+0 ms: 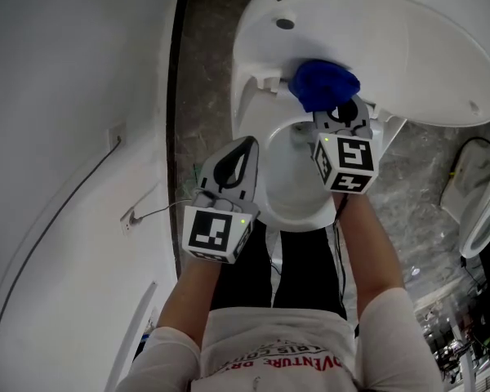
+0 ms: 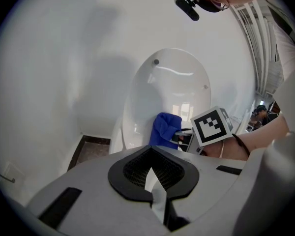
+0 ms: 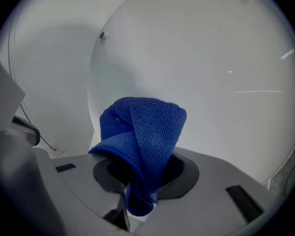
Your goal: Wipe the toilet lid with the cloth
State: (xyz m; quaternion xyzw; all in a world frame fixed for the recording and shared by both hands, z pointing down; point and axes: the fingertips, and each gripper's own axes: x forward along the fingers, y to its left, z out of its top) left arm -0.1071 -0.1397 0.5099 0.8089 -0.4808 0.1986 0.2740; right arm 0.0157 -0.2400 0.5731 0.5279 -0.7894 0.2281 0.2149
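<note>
Holding the blue cloth [image 3: 142, 132] tight, the right gripper [image 3: 137, 200] has its jaws shut on the bottom end of it. The cloth is up by the low edge of the toilet lid [image 1: 392, 47], near the hinge. It looks very close to the lid, but I cannot tell if it touches.

The cloth looks soft, light and floppy. It is bunched up in a fold and will bend and squash when pushed on the lid. The grip low on the bunch looks good, since the fluffy top is free to rub. The lid looks hard, smooth and slippery.

The cloth sticks up out of the jaws, and its long side points toward the lid. The lid stands open, with its long side running from the hinge up to its far edge.

The left gripper [image 1: 243, 149] is by the left edge of the toilet bowl [image 1: 269, 194]. Its jaws are together, with nothing in them.
</note>
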